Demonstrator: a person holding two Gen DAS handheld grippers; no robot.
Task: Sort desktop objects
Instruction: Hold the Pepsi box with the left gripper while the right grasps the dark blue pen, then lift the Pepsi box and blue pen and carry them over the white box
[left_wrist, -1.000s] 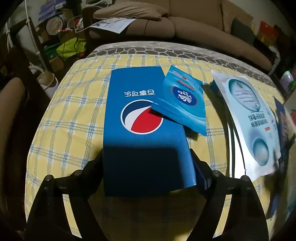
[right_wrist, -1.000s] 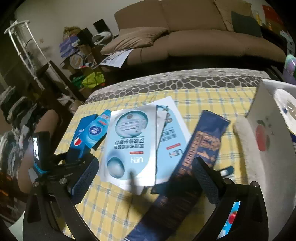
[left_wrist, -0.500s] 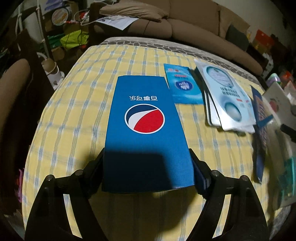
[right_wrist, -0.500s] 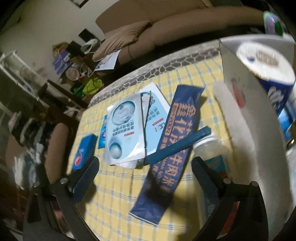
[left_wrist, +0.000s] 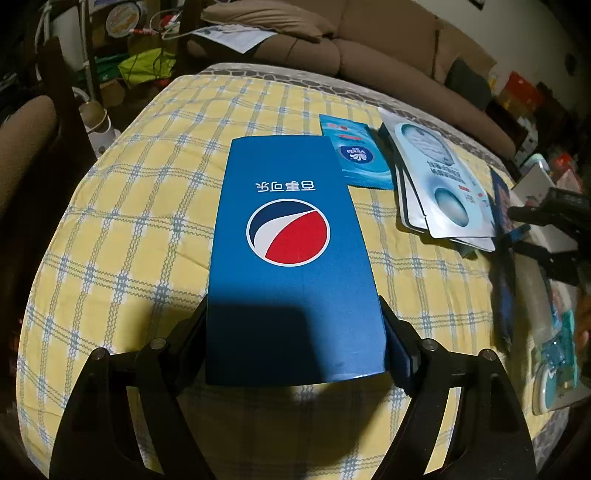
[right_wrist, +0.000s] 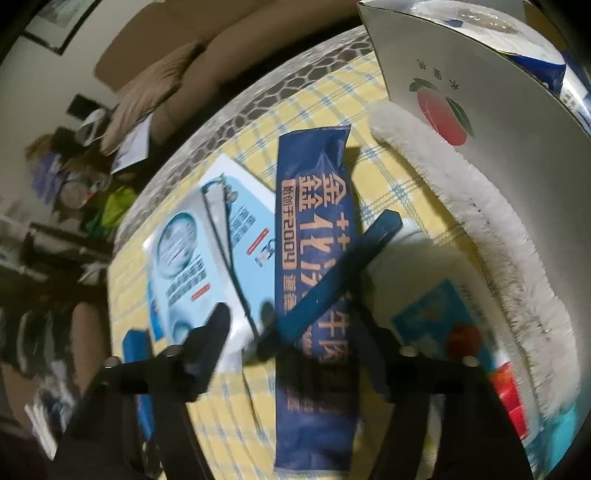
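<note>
The left gripper clamps a flat blue Pepsi-logo box above the yellow checked tablecloth. The right gripper hovers open over a long dark-blue packet. Sorting seems barely begun: pale-blue mask sachets and a small blue tissue pack lie loose.

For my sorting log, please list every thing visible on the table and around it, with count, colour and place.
Pepsi box: 1, blue, held in left gripper
tissue pack: 1, light blue, behind the box
face mask sachets: at least 2, pale blue, stacked at mid-table
long packet: 1, dark blue, under right gripper
strip: 1, blue, across the packet
bottle: 1, white, lying
carton: 1, white, table's right
tablecloth: 1, yellow check
sofa: 1, brown, behind
left gripper: shut on box
right gripper: open
</note>
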